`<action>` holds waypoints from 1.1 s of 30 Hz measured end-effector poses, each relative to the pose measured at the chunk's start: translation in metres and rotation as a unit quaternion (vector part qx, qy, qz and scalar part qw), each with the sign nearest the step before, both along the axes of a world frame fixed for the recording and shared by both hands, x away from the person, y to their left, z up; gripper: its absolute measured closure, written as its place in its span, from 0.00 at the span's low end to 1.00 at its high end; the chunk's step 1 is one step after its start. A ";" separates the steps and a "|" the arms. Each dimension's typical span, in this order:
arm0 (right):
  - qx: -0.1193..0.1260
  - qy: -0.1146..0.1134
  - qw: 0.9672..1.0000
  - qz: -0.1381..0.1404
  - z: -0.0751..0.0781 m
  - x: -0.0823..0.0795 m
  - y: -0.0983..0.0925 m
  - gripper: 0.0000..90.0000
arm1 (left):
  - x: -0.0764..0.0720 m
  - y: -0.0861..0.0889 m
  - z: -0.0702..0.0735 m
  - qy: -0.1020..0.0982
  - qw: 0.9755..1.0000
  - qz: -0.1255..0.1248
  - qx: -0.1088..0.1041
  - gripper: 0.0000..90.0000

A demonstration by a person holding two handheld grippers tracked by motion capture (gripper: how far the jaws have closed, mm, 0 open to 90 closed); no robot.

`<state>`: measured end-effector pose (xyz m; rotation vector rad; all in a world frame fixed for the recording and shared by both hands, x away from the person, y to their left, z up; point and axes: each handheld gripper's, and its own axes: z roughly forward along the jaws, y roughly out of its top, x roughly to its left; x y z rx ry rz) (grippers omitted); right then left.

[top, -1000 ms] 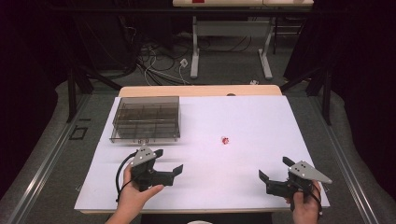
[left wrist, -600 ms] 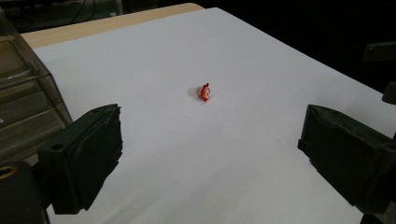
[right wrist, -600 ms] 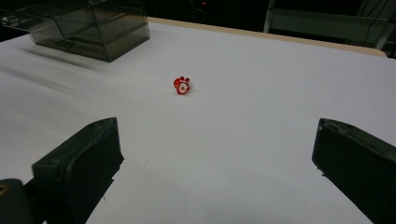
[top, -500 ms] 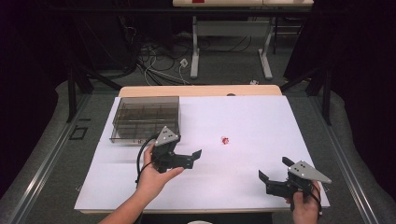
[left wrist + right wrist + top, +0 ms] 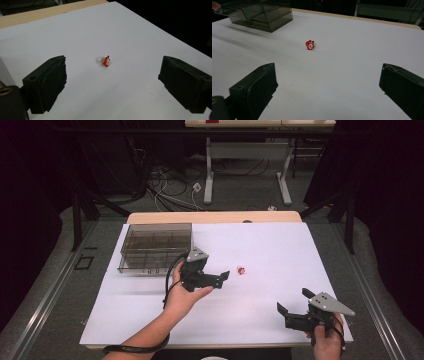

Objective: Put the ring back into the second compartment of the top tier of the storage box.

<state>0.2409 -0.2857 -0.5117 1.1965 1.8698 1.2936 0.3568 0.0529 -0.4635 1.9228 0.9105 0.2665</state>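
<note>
Black left hand-held gripper wide, empty

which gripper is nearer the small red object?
Left. The left gripper sits just beside the small red object, jaws open; the right gripper is far back near the table's near edge.

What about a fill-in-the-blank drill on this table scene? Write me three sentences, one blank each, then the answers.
1. The small ring lying on the white table sheet has a top coloured ____.
2. The jaws of the left gripper stand ____, with the ring ahead of them.
3. The smoky clear compartment box sits nearest the ____ gripper.

Missing words: red; open; left
</note>
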 end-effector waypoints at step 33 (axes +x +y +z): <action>0.005 0.006 1.000 0.003 -0.001 0.002 -0.001 0.01 | 0.045 -0.057 -0.024 0.004 0.999 0.044 0.020 0.18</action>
